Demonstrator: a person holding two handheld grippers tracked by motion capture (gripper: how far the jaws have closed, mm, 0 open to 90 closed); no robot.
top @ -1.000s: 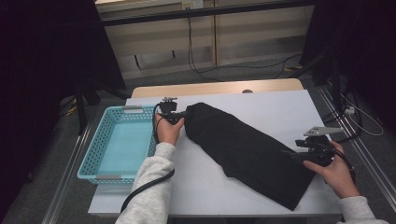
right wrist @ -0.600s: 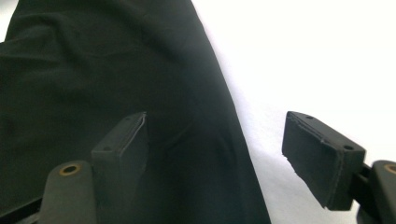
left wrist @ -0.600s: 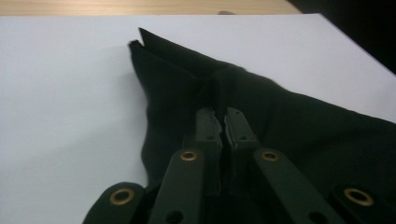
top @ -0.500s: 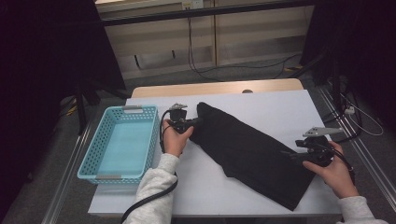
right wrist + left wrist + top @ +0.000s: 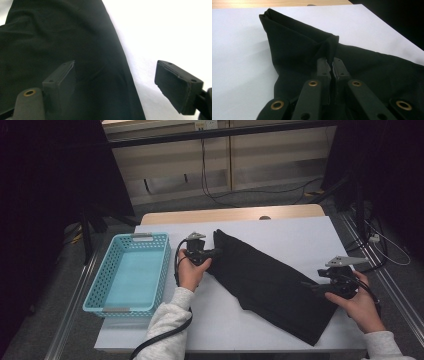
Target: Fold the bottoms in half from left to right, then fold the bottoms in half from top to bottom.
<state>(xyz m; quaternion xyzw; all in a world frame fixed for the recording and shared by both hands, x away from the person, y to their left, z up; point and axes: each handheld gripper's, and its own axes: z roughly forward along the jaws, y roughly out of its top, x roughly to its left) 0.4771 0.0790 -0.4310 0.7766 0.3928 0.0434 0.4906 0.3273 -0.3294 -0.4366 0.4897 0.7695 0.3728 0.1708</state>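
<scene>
High view was dim overall; surroundings at 9 and 3 o'clock fell to near black, while the white table (image 5: 280,235) sat moderately lit from overhead. Soft shadows only, faint one under the blue basket (image 5: 131,272) toward 6 o'clock. No glare. Mild softness and noise throughout, slight bending of straight lines near the edges. The black cloth (image 5: 270,285) read as flat dark mass, folds barely visible. Left gripper view was evenly lit, cloth (image 5: 297,47) creases legible, near jaws slightly soft at 6 o'clock, corner at 1 o'clock black. Right gripper view had the table (image 5: 160,30) blown out white from 12 to 4 o'clock; pads (image 5: 62,77) blurred, cloth underexposed.
</scene>
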